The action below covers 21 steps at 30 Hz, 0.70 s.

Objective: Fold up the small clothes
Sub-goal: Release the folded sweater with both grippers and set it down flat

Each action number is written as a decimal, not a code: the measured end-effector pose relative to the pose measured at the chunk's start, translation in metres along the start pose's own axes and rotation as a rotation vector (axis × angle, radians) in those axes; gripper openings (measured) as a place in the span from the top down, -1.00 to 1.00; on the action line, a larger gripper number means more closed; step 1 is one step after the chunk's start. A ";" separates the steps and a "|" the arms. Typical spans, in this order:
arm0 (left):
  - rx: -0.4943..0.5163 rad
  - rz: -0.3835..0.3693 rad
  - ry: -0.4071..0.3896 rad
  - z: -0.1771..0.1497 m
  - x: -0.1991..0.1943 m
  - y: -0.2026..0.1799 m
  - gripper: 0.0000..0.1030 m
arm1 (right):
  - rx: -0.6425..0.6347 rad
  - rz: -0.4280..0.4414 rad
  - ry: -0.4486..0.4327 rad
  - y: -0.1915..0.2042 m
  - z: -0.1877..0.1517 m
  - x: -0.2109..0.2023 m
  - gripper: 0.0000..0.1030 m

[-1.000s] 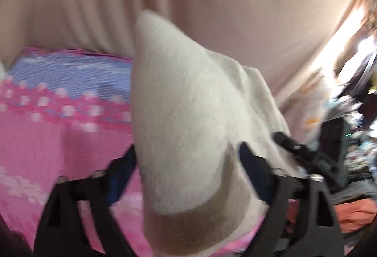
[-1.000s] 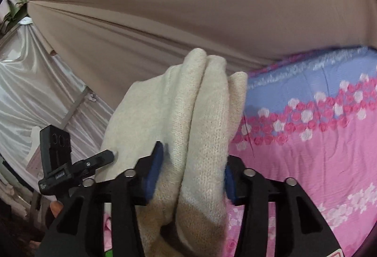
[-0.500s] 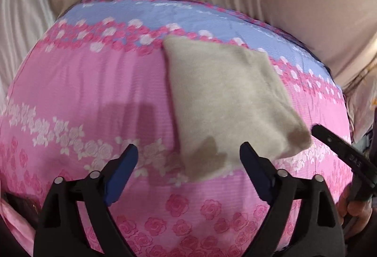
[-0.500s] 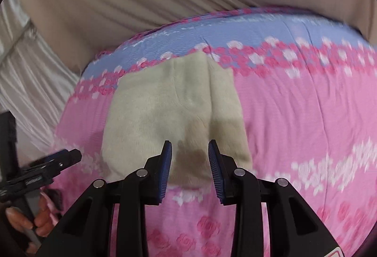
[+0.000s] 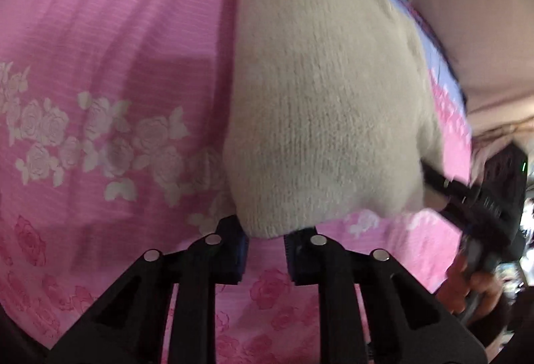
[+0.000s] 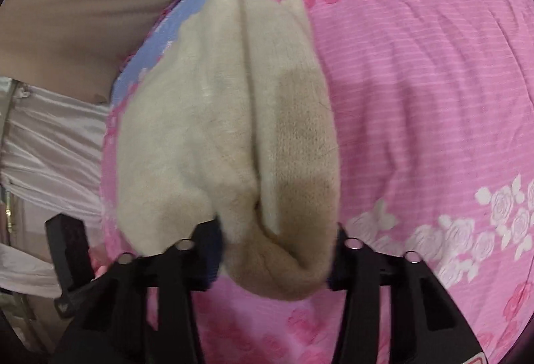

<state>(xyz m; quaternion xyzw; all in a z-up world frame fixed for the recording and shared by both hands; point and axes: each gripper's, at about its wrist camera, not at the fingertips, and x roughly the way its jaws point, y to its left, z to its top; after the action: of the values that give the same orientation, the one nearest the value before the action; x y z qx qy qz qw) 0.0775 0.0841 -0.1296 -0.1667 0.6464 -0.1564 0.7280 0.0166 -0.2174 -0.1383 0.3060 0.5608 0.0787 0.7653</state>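
While both tongs work the near edge:
Garment: cream knit (image 5: 320,103) folded on pink sheet (image 5: 100,63).
Left gripper (image 5: 265,255): narrowly parted, hem at 12 o'clock, grasp uncertain.
Right gripper (image 6: 277,259): clenched on bunched hem.
Advice: lift both corners evenly.

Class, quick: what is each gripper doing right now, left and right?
Left gripper: fingers closed on the near edge of the cream knit garment.
Right gripper: fingers around the garment's bunched near end; firm grip cannot be told.
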 end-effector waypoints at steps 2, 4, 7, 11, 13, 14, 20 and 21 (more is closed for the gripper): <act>0.033 0.036 -0.044 0.006 -0.023 0.000 0.68 | -0.022 0.055 -0.001 0.016 -0.013 -0.016 0.37; 0.060 0.093 -0.058 0.011 -0.031 0.007 0.56 | -0.059 0.022 -0.003 0.023 -0.027 -0.011 0.26; 0.071 0.149 0.023 0.008 -0.009 0.013 0.55 | -0.061 -0.073 0.004 0.012 -0.038 0.010 0.14; 0.191 0.244 -0.111 -0.014 -0.044 -0.016 0.17 | -0.187 -0.158 -0.161 0.049 -0.046 -0.046 0.14; 0.221 0.268 -0.180 -0.021 -0.059 -0.031 -0.04 | -0.308 -0.225 -0.249 0.078 -0.052 -0.066 0.14; 0.234 0.275 -0.191 -0.022 -0.062 -0.037 -0.04 | -0.345 -0.243 -0.258 0.087 -0.054 -0.067 0.15; 0.296 0.350 -0.226 -0.027 -0.059 -0.072 -0.05 | -0.415 -0.424 -0.042 0.063 -0.055 0.021 0.16; 0.297 0.360 -0.226 -0.025 -0.059 -0.074 -0.05 | -0.368 -0.380 -0.072 0.061 -0.056 0.010 0.16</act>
<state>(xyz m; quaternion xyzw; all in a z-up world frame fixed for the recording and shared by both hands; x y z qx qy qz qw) 0.0446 0.0424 -0.0469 0.0434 0.5501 -0.0981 0.8282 -0.0167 -0.1424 -0.1231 0.0535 0.5569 0.0232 0.8285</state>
